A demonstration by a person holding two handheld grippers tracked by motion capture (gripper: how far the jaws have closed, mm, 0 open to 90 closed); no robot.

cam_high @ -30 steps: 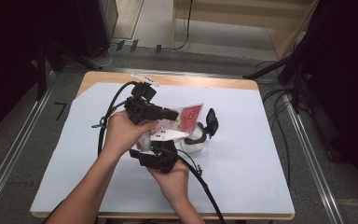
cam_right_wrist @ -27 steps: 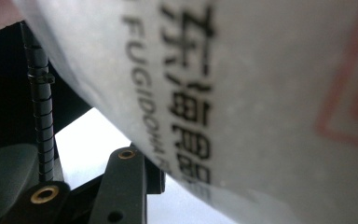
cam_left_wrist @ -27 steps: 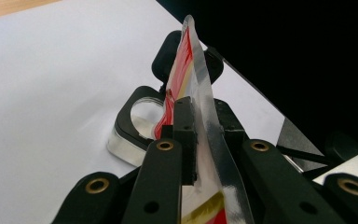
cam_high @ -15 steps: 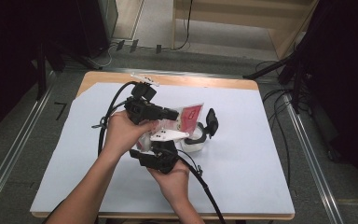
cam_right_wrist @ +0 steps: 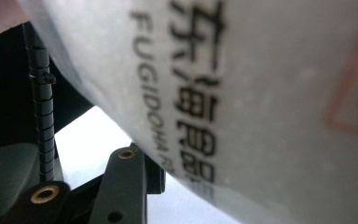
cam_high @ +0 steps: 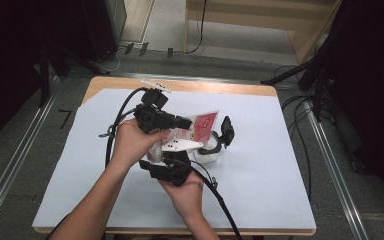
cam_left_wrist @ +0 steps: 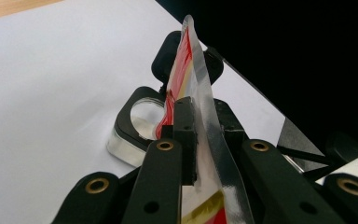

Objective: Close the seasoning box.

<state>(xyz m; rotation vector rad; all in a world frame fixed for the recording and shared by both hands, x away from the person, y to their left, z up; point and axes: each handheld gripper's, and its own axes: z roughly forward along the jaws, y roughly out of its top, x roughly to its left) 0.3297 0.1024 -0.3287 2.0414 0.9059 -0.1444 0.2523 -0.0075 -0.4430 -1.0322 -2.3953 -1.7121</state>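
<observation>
A red and white plastic pouch (cam_high: 203, 124) is held up over the middle of the table between both grippers. My left gripper (cam_high: 186, 121) is shut on the pouch's thin edge; in the left gripper view the jaws (cam_left_wrist: 199, 119) pinch the film of the pouch (cam_left_wrist: 191, 70) flat. From below, my right gripper (cam_high: 176, 156) holds the pouch's body. In the right gripper view the printed pouch (cam_right_wrist: 261, 102) lies close over the lens, with one black finger (cam_right_wrist: 127, 184) pressed against it and the other hidden. Just behind stands a clear container (cam_high: 211, 151) with a black rim, its lid (cam_high: 227, 131) raised.
White paper (cam_high: 280, 175) covers the wooden table. Black cables (cam_high: 117, 122) trail from both grippers across the left and front. Metal rails (cam_high: 330, 165) run along both sides, and dark stands (cam_high: 315, 75) rise at the far right.
</observation>
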